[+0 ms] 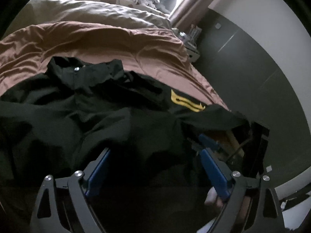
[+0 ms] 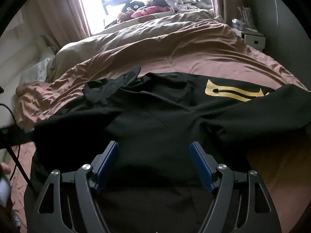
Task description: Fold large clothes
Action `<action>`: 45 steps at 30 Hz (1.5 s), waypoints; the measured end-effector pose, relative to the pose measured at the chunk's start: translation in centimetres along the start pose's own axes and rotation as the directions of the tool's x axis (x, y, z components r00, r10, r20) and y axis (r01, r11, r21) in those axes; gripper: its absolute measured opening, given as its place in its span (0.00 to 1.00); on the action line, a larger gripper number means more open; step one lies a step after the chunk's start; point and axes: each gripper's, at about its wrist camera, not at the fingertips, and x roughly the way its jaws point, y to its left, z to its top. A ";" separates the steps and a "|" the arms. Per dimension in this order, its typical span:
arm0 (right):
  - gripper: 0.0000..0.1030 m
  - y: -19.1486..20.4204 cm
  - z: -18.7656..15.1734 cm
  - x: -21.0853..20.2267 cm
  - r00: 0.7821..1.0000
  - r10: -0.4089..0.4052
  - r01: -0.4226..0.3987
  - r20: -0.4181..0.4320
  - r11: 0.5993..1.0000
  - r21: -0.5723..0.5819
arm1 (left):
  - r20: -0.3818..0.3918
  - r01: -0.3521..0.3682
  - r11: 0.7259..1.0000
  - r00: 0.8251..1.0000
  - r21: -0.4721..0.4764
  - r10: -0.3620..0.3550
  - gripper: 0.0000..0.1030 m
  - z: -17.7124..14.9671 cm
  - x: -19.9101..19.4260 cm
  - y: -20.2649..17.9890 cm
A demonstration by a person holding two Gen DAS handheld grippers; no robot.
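Note:
A large black jacket (image 1: 87, 116) with a yellow patch (image 1: 184, 101) lies spread on the brown bedcover (image 1: 97, 38). Its collar with a snap (image 1: 76, 69) points away from me. My left gripper (image 1: 153, 147) is open, its blue pads low over the jacket's near part. In the right wrist view the same jacket (image 2: 155, 120) shows with the yellow patch (image 2: 233, 93) on the right sleeve. My right gripper (image 2: 154, 147) is open above the jacket's body, holding nothing.
The bed's right edge drops to a dark floor (image 1: 252, 77). A white bedside unit (image 2: 252, 38) with small items stands at the far right. Pillows and toys (image 2: 151, 9) pile near the bright window. A dark cable (image 2: 13, 136) hangs at the left.

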 end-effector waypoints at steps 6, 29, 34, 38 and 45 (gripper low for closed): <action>0.72 0.4 0.1 -0.6 1.000 0.010 -0.009 0.012 1.000 -0.016 | 0.036 -0.051 0.999 0.998 0.008 0.051 0.89 -1.9 -3.5 2.0; 0.72 13.1 -1.1 10.1 0.963 -0.098 -0.016 -0.250 0.908 -0.419 | -0.048 -0.498 0.852 0.866 -0.159 0.497 0.59 -10.1 -9.9 21.5; 0.72 13.6 -1.0 10.1 0.962 -0.198 0.078 -0.189 0.861 -0.503 | -0.119 -0.543 0.833 0.839 -0.111 0.531 0.52 -11.5 -8.2 22.6; 0.72 11.0 0.0 10.2 0.942 -0.311 0.207 -0.125 0.834 -0.512 | -0.126 -0.567 0.816 0.823 -0.115 0.554 0.52 -11.7 -7.9 23.4; 0.72 1.2 3.4 7.4 0.927 -0.353 0.306 -0.122 0.905 -0.295 | -0.096 -0.586 0.794 0.810 -0.162 0.578 0.52 -10.8 -8.0 24.3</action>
